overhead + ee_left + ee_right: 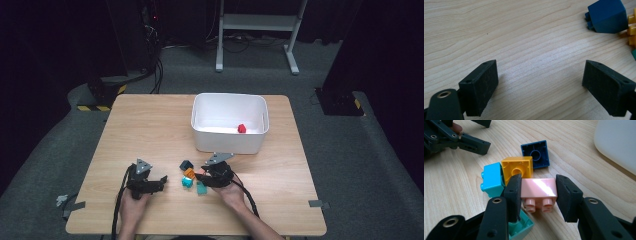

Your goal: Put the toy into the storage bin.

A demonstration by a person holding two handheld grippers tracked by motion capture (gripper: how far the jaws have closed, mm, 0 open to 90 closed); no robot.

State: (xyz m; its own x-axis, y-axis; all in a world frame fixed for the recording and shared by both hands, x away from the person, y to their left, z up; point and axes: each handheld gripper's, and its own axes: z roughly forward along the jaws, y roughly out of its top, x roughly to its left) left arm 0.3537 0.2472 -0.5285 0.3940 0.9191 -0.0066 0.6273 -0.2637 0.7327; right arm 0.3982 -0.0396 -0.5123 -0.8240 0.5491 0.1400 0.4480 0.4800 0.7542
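The right hand-held gripper (538, 192) pinches the pale pink plastic building brick (539, 191) between its jaws, low over the wooden worktop (454, 190) amid the brick cluster. Lift straight up so the orange brick (517, 167) behind stays put, then carry it to the white plastic bin (230, 122). The left hand-held gripper (540, 87) rests spread wide, holding nothing.

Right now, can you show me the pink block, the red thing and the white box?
pink block (538, 187), right gripper view, its shiny top face
red thing (242, 128), high view, its middle
white box (227, 141), high view, its front wall
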